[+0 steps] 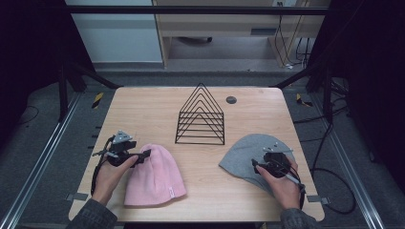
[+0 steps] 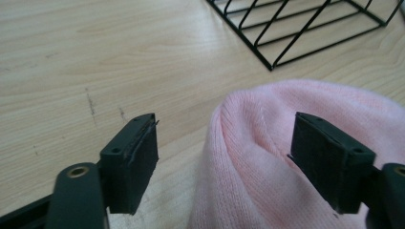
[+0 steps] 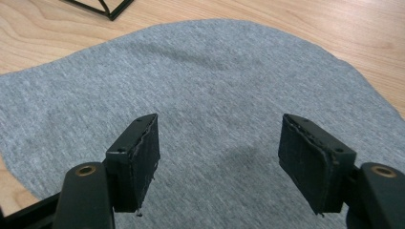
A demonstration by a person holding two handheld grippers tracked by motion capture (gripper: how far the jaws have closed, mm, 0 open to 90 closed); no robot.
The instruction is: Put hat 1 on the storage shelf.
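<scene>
A pink knit beanie (image 1: 155,176) lies flat at the front left of the wooden table (image 1: 143,109). My left gripper (image 1: 143,156) hovers over its top left edge, jaws wide open; in the left gripper view the beanie (image 2: 267,157) sits between and beyond the two pads, the left pad over bare wood. A grey jersey beanie (image 1: 246,155) lies at the front right. My right gripper (image 1: 256,166) is held open just above it, and the grey fabric (image 3: 215,105) spreads under both pads (image 3: 138,157).
A black wire rack (image 1: 201,116) shaped like nested triangles stands in the middle of the table, its corner visible as the rack (image 2: 296,28) in the left gripper view. A small round grey grommet (image 1: 231,99) sits at the back. Bare wood lies between the two beanies.
</scene>
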